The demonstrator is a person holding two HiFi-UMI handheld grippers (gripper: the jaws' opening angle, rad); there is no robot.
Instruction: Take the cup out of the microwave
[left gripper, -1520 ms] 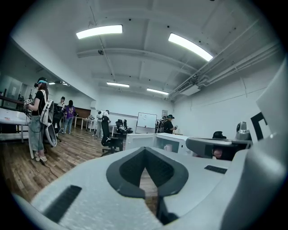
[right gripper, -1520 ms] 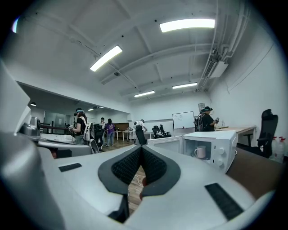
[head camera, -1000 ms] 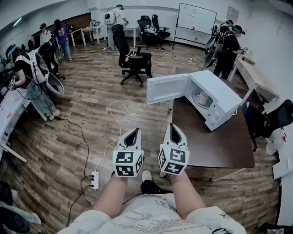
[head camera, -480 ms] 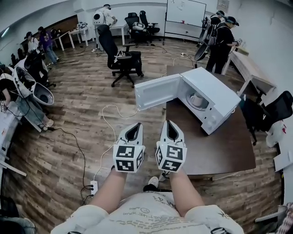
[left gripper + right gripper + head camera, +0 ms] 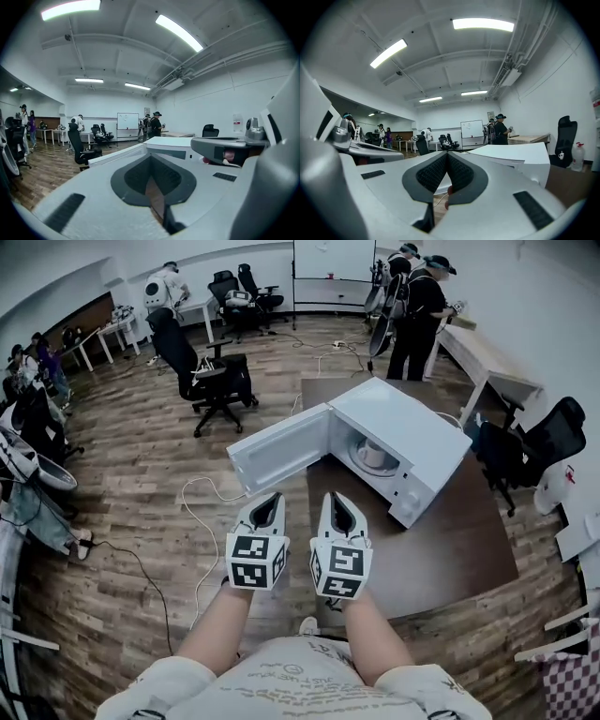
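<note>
Right, both sets are empty and pinched closed: left tongs [image 5: 271,500] and right tongs [image 5: 334,496] each have the jaw tips touching with nothing between, held side by side and well short of the target. The cup [image 5: 375,456] sits inside the microwave [image 5: 412,437], ahead of and to the right of the right tongs, on the turntable toward the back of the cavity. Risks as I read them: if you go in with the jaws closed you'll shove the cup against the back wall or tip it instead of gripping, so open up before you enter. The door [image 5: 281,451] hangs open directly ahead of the left tongs, so a straight push forward on that side likely clips it and could swing it or shift the oven on the table [image 5: 450,540]. The cavity opening looks tight, so the right tongs could knock the frame going in or coming out with the cup. Can't tell if the cup holds liquid; tilt it and it may spill. A white cable [image 5: 199,512] loops on the floor left of the left tongs, a trip hazard as you step in. Count: two tongs, one cup, one microwave, one door, one table, one cable.
</note>
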